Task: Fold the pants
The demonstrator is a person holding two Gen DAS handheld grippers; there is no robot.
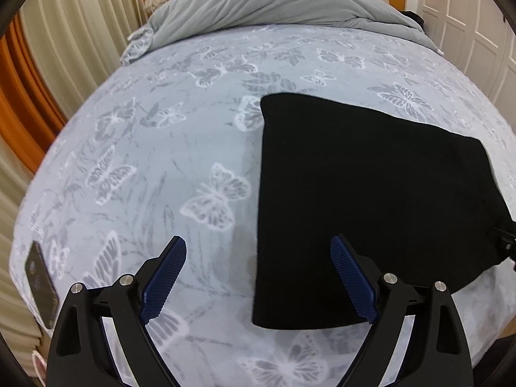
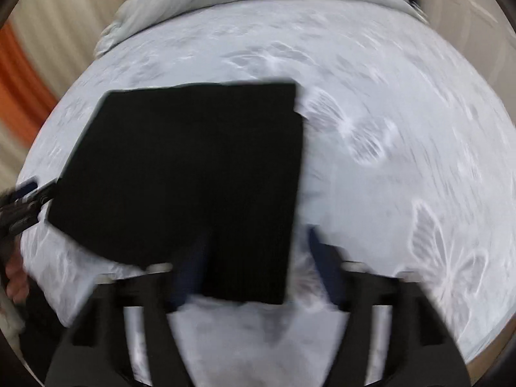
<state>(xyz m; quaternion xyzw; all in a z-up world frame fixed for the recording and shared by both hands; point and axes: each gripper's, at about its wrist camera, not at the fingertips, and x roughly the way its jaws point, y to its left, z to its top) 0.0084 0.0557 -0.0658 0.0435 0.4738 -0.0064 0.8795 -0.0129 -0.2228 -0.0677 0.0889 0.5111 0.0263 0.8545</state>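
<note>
The black pants (image 1: pixel 364 200) lie folded into a flat rectangle on the butterfly-print bed cover (image 1: pixel 167 148). My left gripper (image 1: pixel 258 251) is open and empty, above the fold's near left edge, with its right finger over the cloth. In the right wrist view, which is blurred, the pants (image 2: pixel 193 174) fill the middle left. My right gripper (image 2: pixel 254 245) is open and empty over the fold's near right corner. The left gripper (image 2: pixel 29 193) shows at the pants' left edge, and part of the right gripper (image 1: pixel 506 242) shows at their right edge.
A dark phone (image 1: pixel 40 280) lies near the bed's left edge. A grey duvet (image 1: pixel 274 3) is bunched at the head of the bed. Curtains (image 1: pixel 64 32) hang on the left and white wardrobe doors (image 1: pixel 467 16) stand on the right.
</note>
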